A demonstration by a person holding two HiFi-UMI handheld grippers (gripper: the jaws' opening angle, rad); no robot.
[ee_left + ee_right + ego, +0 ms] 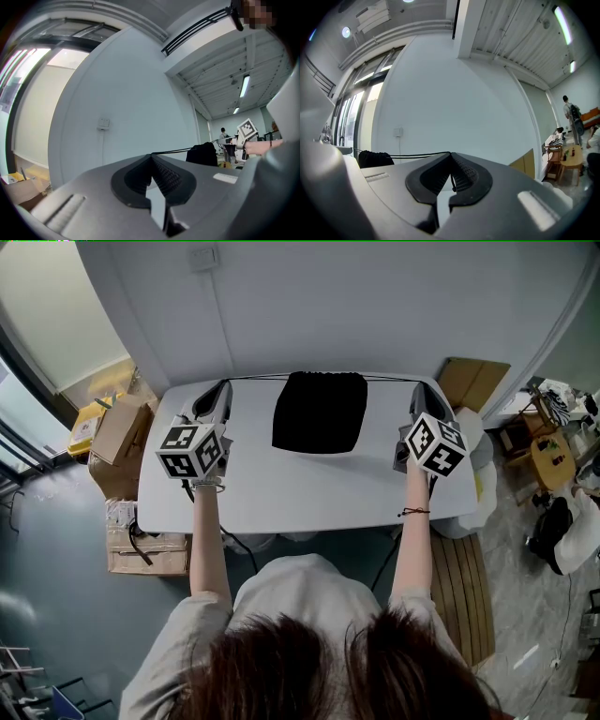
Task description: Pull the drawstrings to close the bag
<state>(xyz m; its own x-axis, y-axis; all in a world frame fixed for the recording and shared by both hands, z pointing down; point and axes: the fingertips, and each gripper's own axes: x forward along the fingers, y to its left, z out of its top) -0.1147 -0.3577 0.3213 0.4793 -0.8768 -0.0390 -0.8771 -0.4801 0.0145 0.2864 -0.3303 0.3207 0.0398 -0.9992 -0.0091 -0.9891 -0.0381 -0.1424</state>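
Okay, nearest first: one person, left forearm (208, 540) and right forearm (416, 540) stretched over one pale surface (309, 488). There are two tongs with one marker cube each, the left cube (192, 449) and the right cube (436, 444). Left tongs (223, 386) are at the far-left corner and right tongs (419, 386) at the far-right corner, well apart. Both are clamped tight, each on one drawstring: the left string (258, 378) in the left tongs, the right string (389, 379) in the right. The two strings run taut and nearly straight to one black bag (319, 413), which lies flat between the tongs, its mouth end toward the wall. Beyond it is one wall switch (204, 257).

Only the head view shows the whole layout, plus cardboard boxes (117, 432) on the floor at left. In the left gripper view the pads meet at the tip (151, 155), and the string (171, 151) leads off to the bag (204, 152); the right cube (247, 129) shows past it. Only the right gripper view shows a short loose end (453, 180) hanging between the closed pads. It also shows a bystander (572, 115) standing far off.
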